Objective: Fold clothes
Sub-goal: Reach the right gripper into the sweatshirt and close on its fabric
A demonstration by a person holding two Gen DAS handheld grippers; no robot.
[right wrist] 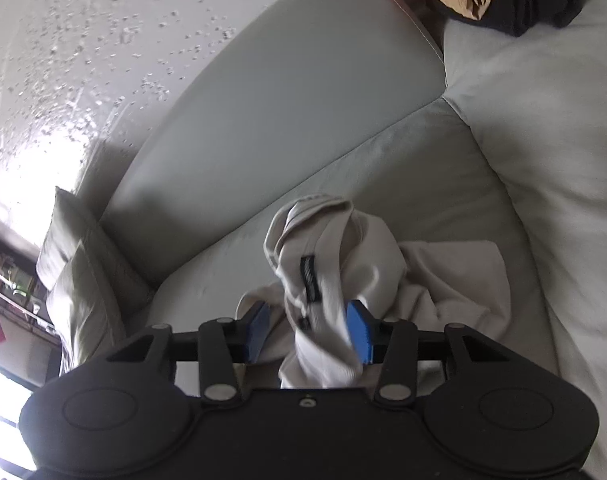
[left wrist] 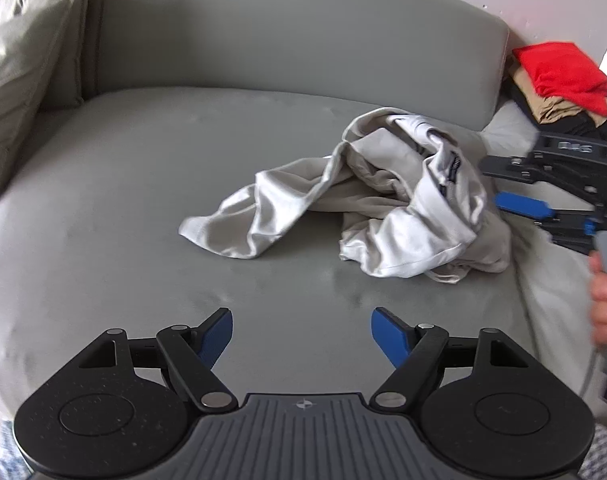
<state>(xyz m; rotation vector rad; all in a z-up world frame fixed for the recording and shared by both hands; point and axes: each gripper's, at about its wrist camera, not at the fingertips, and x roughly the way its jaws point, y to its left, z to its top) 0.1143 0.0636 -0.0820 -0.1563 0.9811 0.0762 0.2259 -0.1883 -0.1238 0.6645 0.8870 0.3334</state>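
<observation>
Fold not started: pale grey garment (left wrist: 367, 200) is lying crumpled in a heap on the grey sofa seat (left wrist: 143, 184), right of centre, one end trailing left. Right claw (right wrist: 309, 330) is gripping a bunched section near the black label, fabric filling the gap between its blue pads (right wrist: 359, 330). Left claw (left wrist: 301, 338) is hovering near the seat's front, spread wide, holding nothing. Far right, a pile of red, tan and black clothes (left wrist: 559, 80) is sitting; whether folded, can't tell. Spreading flat and all folds are remaining.
</observation>
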